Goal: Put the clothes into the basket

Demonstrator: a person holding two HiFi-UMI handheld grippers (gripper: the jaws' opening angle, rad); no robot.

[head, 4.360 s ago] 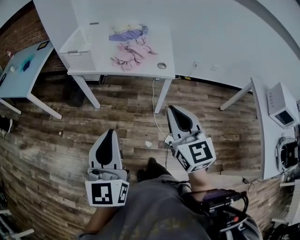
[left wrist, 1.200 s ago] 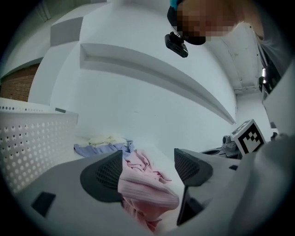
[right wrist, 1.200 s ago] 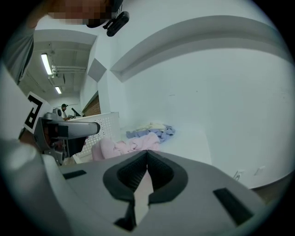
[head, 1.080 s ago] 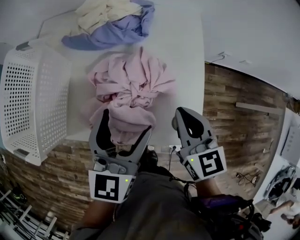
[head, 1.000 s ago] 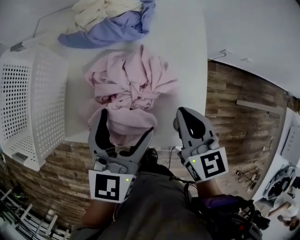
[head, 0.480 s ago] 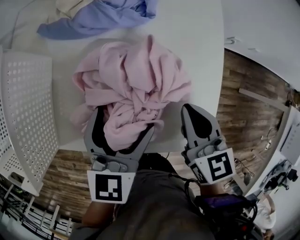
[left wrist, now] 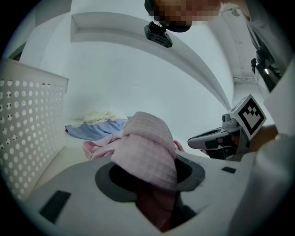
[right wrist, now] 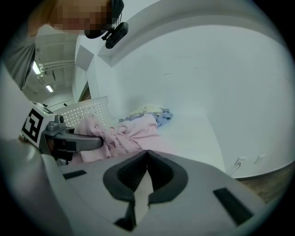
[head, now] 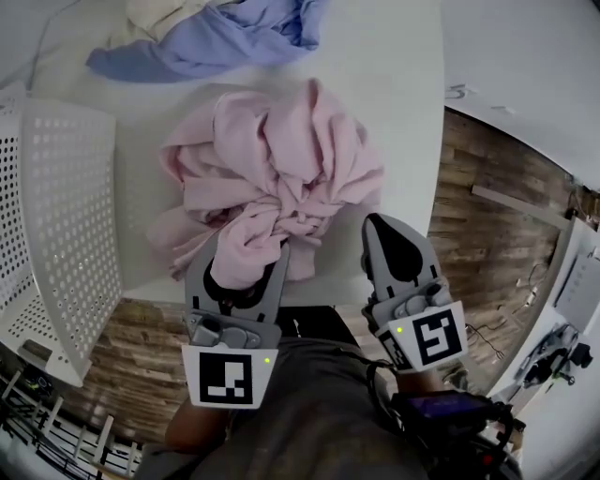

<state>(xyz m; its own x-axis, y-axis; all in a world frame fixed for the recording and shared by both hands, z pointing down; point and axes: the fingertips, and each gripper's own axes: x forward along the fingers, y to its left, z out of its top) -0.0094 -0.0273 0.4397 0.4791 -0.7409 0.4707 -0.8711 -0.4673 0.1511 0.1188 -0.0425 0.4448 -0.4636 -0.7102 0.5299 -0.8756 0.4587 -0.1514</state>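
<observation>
Basket (head: 66, 216): white, perforated, stood at the left of the counter (head: 403, 103), no clothes seen in it. Just right of it, the pink garment (head: 281, 169) is heaped near the front edge. The blue garment (head: 216, 47) and cream garment (head: 164, 11) are laid behind it, apart from the heap. Left claw (head: 246, 255): jaws have just been drawn in and are clamped on a near fold of the pink garment, which is bunched up between them. Right claw (head: 384, 227): held shut, nothing gripped, just beside the heap.
</observation>
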